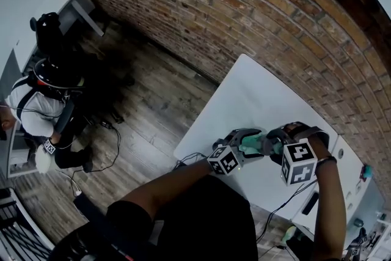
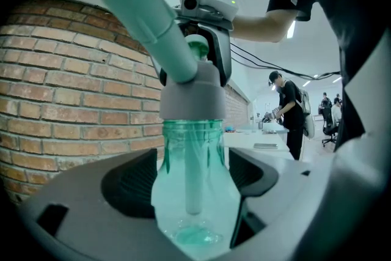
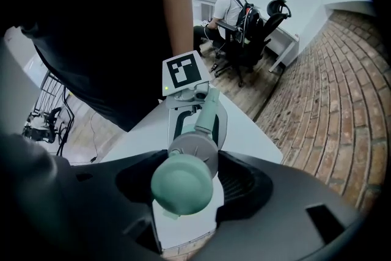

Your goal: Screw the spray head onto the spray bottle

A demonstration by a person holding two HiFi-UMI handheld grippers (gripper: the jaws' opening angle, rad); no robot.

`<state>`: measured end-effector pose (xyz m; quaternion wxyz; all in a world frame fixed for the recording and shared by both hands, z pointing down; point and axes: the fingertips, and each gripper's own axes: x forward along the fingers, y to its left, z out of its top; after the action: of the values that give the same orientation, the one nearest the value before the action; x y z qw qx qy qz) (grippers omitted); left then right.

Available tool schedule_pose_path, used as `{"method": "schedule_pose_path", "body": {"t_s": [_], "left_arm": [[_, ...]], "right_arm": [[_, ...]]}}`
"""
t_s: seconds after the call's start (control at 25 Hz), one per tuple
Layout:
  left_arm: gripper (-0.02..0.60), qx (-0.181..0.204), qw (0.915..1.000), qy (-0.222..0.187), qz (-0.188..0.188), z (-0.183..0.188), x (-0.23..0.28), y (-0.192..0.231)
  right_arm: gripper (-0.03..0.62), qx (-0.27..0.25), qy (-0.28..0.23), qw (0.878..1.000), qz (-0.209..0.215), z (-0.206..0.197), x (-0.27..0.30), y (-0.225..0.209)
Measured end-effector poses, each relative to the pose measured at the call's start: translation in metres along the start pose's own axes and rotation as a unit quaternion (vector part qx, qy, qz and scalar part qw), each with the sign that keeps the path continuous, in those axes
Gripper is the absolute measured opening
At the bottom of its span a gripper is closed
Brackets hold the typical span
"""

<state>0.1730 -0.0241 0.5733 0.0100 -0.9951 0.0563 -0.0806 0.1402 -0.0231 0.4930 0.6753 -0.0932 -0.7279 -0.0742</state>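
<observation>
A clear teal spray bottle [image 2: 194, 192] stands up between the jaws of my left gripper [image 2: 192, 185], which is shut on its body. A grey collar [image 2: 190, 98] and the teal spray head [image 2: 156, 24] sit on the bottle's neck. My right gripper [image 3: 186, 187] is shut on the spray head [image 3: 182, 185], whose grey collar [image 3: 197, 151] shows just behind it. In the head view the left gripper [image 1: 240, 148] and right gripper [image 1: 279, 145] meet over the white table [image 1: 253, 98] with the bottle [image 1: 252, 145] between them.
A brick wall [image 1: 244, 9] runs along the table's far side. Wooden floor with cables [image 1: 113, 150] lies to the left, where a person [image 1: 36, 104] sits at a desk. Another person [image 2: 288, 110] stands by a further table that holds small items.
</observation>
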Motion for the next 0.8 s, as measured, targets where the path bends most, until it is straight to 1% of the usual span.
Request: {"method": "schedule_pose_path", "body": {"t_s": [0.12,0.4,0.52,0.8], "left_arm": [[0.364,0.005,1.0,0.001,-0.006,-0.0013,-0.0002,-0.0012],[0.364,0.006,1.0,0.003,-0.006,-0.0051,0.0001,-0.0026],[0.364,0.001,1.0,-0.001,-0.004,-0.0021,-0.0006,-0.0016],[0.364,0.0,1.0,-0.002,-0.005,-0.0019,-0.0011,-0.0014]], "right_arm": [[0.262,0.018,-0.002,1.0,-0.002,-0.0001,0.0005,0.0002],[0.262,0.049,-0.001,0.999,-0.004,0.0001,0.0027,0.0003],[0.262,0.057,0.001,0.998,-0.003,0.0007,0.0023,-0.0006],[0.262,0.102,-0.015,0.995,-0.005,0.0011,0.0017,-0.0019]]}}
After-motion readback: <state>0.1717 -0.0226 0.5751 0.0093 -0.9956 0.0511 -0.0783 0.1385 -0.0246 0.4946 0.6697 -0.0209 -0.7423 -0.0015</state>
